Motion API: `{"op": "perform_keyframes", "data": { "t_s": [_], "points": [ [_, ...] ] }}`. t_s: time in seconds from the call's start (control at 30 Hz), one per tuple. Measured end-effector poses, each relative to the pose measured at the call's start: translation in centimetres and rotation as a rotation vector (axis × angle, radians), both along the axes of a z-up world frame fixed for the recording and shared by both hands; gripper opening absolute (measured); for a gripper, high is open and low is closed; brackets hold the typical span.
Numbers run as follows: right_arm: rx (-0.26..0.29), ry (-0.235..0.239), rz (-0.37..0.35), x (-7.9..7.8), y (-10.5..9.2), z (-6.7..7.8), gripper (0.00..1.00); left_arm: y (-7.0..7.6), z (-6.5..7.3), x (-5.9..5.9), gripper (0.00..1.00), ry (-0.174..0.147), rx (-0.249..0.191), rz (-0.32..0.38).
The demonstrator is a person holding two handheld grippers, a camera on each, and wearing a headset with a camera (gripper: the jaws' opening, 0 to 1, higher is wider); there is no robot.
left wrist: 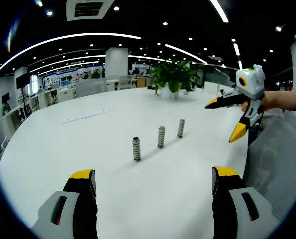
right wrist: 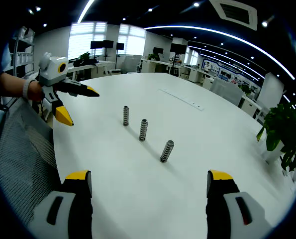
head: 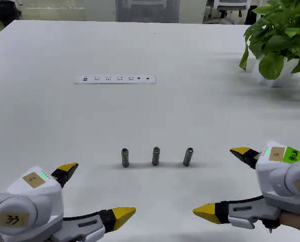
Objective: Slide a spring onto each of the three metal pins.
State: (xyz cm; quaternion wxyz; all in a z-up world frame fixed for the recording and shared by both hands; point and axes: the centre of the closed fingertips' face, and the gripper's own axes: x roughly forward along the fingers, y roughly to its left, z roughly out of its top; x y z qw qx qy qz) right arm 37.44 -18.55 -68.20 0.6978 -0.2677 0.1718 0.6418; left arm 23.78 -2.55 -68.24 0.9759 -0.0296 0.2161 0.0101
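Listing, left to right, what rests on or hovers over one broad matte white table (head: 49, 101) with a smooth, unpatterned top.

1. Left gripper (head: 103, 188), at the near left edge of the head view. It has a white and grey moulded plastic body with a paper label. Its two black fingers (head: 120, 214) end in pointed yellow tips, spread wide apart with nothing between them.

2. Long flat white power strip (head: 114, 79), rectangular, with a row of small sockets along its face. It lies on the table well beyond the springs.

3. Left grey metal coil spring (head: 125, 158), a tight ribbed cylinder standing upright on the table.

4. Middle grey metal coil spring (head: 156, 156), of the same form, upright and apart from its neighbours.

5. Right grey metal coil spring (head: 188, 157), of the same form, its top leaning slightly to the right. The three form one evenly spaced row between the grippers and a little farther out, touched by neither. Each coil has a darker top end. The pins cannot be told apart from the coils.

6. Right gripper (head: 214, 180), at the near right edge. It has a white plastic body with a green label and a lit green lamp. Its black fingers with yellow tips are likewise held wide open and empty.

7. Rounded white pot (head: 287, 78), at the far right of the table, largely hidden by its contents. It holds a green plant with broad glossy leaves (head: 278, 30).
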Motion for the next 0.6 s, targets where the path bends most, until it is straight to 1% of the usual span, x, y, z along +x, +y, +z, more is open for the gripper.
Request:
{"op": "perform_keyframes", "data": {
  "t_s": [0.07, 0.13, 0.17, 0.23, 0.3, 0.43, 0.6],
  "points": [
    [0.014, 0.004, -0.013, -0.2, -0.2, 0.1, 0.97, 0.0, 0.0, 0.0, 0.99, -0.001, -0.004, 0.001],
    [0.019, 0.005, 0.001, -0.9, -0.5, 0.2, 0.93, -0.1, 0.0, 0.0, 0.99, 0.001, -0.003, -0.001],
    [0.039, -0.018, -0.01, -0.8, -0.5, 0.6, 0.92, -0.2, -0.1, 0.0, 0.98, 0.001, -0.003, -0.001],
    [0.037, -0.02, -0.009, -1.1, -0.8, 0.6, 0.95, -0.1, -0.1, 0.0, 0.98, -0.002, -0.006, 0.001],
    [0.039, -0.009, -0.011, -1.4, -0.9, 0.5, 0.95, -0.1, 0.0, -0.1, 0.98, -0.006, -0.005, 0.005],
    [0.049, -0.004, -0.045, -1.0, -1.0, 0.4, 0.97, 0.2, 0.1, -0.1, 0.98, -0.012, -0.004, 0.02],
    [0.053, 0.011, -0.071, -0.7, -1.2, 0.0, 0.99, 0.3, 0.0, -0.3, 0.98, -0.008, -0.005, 0.025]
  ]
}}
